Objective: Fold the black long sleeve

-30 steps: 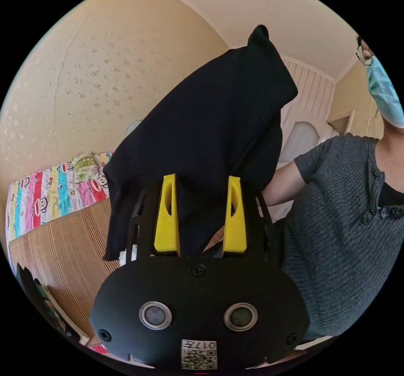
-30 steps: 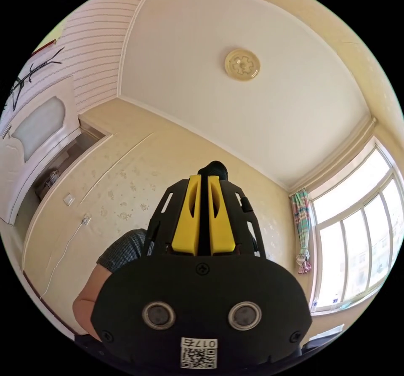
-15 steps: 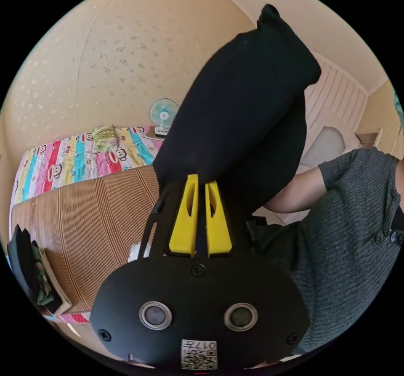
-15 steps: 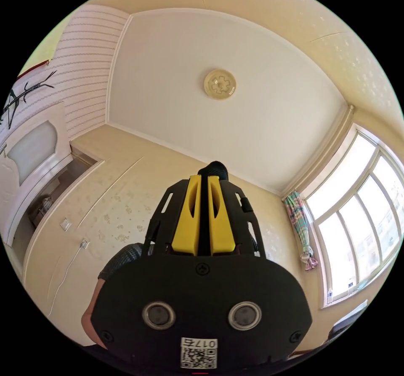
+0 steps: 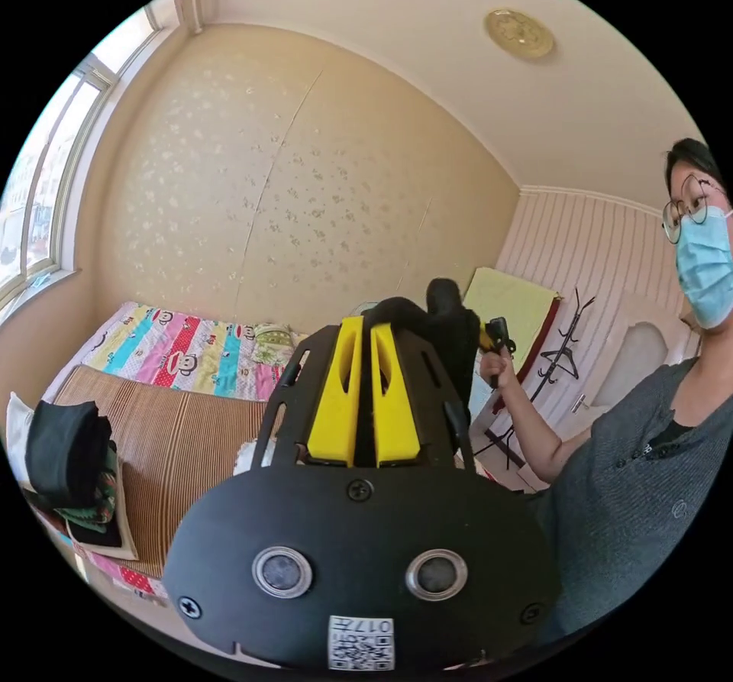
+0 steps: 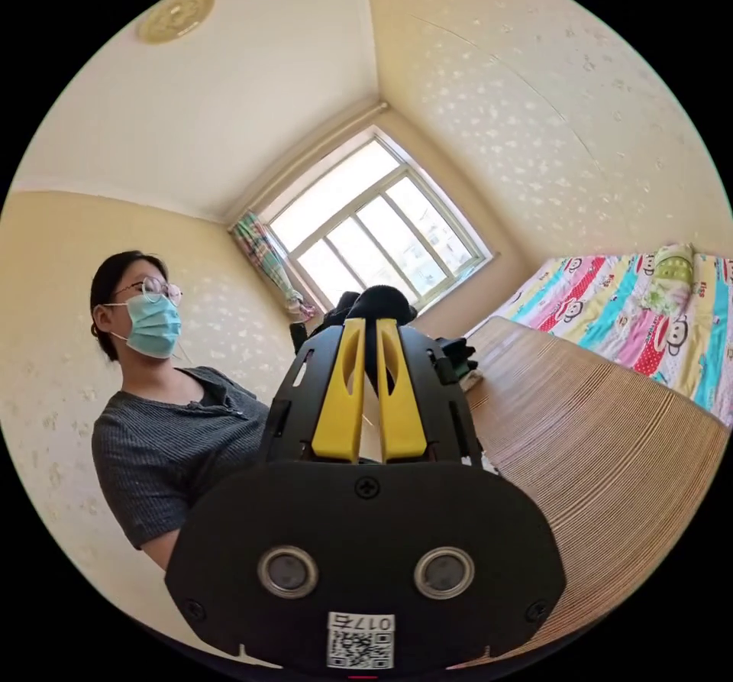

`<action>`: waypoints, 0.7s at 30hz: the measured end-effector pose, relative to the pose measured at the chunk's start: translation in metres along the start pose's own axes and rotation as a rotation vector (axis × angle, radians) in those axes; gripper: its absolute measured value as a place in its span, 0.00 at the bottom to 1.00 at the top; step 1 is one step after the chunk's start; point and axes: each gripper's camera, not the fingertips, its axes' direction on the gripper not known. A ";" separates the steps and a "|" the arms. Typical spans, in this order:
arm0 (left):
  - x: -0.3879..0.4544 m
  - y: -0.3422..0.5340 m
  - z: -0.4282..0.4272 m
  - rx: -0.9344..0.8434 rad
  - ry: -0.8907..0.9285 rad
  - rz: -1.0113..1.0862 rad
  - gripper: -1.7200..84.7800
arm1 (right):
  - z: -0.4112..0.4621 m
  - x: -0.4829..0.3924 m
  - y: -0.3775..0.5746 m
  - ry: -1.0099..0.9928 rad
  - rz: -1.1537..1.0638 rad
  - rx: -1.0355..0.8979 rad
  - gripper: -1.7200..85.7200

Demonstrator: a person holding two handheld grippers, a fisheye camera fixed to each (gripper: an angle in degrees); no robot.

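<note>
Black long sleeve (image 5: 450,323) hangs in the air above the striped mat (image 5: 183,445), its cloth pinched in both the left gripper (image 5: 363,327) and the right gripper (image 6: 368,331).

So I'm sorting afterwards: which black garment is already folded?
The black one topping the stack of clothes on the mat's edge; the black long sleeve is pinched, bunched, in the left gripper.

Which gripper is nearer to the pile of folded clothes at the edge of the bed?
Probably left. The left gripper, gripping the black long sleeve, is above the mat, the pile of folded clothes beside it. The right gripper is held beyond it.
</note>
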 end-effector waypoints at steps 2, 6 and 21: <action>0.014 -0.011 -0.003 -0.012 0.019 0.017 0.01 | 0.005 0.001 0.019 -0.054 0.026 0.032 0.05; 0.048 -0.057 -0.033 0.048 0.097 0.093 0.01 | 0.001 -0.015 0.013 -0.280 -0.010 0.186 0.05; -0.125 -0.294 0.219 -0.420 -0.111 -0.322 0.08 | 0.055 0.245 -0.262 0.765 0.470 0.047 0.05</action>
